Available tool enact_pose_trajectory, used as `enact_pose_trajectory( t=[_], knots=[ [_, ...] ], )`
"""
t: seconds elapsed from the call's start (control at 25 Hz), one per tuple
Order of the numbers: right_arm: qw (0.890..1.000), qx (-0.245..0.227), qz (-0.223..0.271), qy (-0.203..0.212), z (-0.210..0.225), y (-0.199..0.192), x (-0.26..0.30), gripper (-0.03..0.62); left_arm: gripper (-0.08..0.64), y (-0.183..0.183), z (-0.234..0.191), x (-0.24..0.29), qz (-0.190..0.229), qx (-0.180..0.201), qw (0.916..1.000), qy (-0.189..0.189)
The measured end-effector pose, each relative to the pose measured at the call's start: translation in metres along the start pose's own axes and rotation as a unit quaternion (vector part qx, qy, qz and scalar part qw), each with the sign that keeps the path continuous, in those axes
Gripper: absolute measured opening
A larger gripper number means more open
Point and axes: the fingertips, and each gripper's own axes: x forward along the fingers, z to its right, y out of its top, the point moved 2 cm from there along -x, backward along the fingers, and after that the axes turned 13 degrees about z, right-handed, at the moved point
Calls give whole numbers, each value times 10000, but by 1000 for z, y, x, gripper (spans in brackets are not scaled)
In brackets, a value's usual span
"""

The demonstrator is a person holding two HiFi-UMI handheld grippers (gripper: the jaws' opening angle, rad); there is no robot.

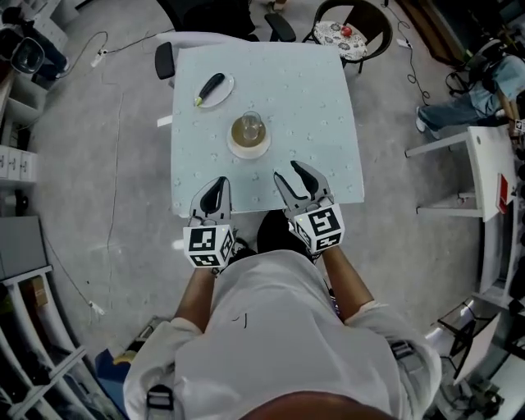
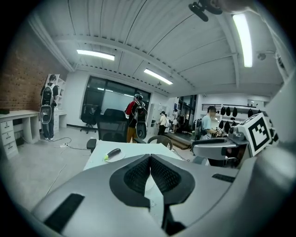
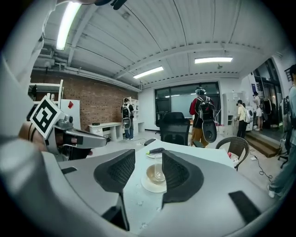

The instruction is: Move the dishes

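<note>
A white saucer (image 1: 249, 146) with a clear glass cup (image 1: 249, 127) on it stands mid-table; in the right gripper view the saucer (image 3: 152, 186) and cup (image 3: 156, 173) show between the jaws, farther off. A second white plate (image 1: 215, 90) carrying a dark, green-tipped object (image 1: 210, 87) lies at the far left of the table, also seen as the plate (image 2: 112, 156) in the left gripper view. My left gripper (image 1: 218, 185) hovers over the near table edge, jaws together, empty. My right gripper (image 1: 289, 173) sits beside it, open and empty, short of the saucer.
The pale square table (image 1: 328, 123) has black office chairs (image 1: 205, 16) and a wicker chair (image 1: 353, 29) at its far side. A white chair (image 1: 484, 164) and a seated person (image 1: 476, 98) are to the right. Cables run over the floor on the left (image 1: 111, 164).
</note>
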Motion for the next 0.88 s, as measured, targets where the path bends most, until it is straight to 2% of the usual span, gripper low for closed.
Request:
enact_pose_trajectory(
  t=[0.24, 0.48, 0.72, 0.88],
  knots=[
    [9977, -4, -200, 645, 48, -3, 55, 189, 20, -7, -10, 63, -246, -31, 9984, 512],
    [9925, 57, -544, 1090, 78, -32, 94, 204, 20, -25, -15, 87, -701, 2, 9917, 1083],
    [9857, 276, -789, 1461, 79, -65, 120, 213, 20, -58, -28, 83, -1206, -242, 9806, 1528],
    [9833, 225, -935, 1547, 76, -79, 137, 241, 20, -63, -35, 87, -1285, -329, 9780, 1608]
  ],
)
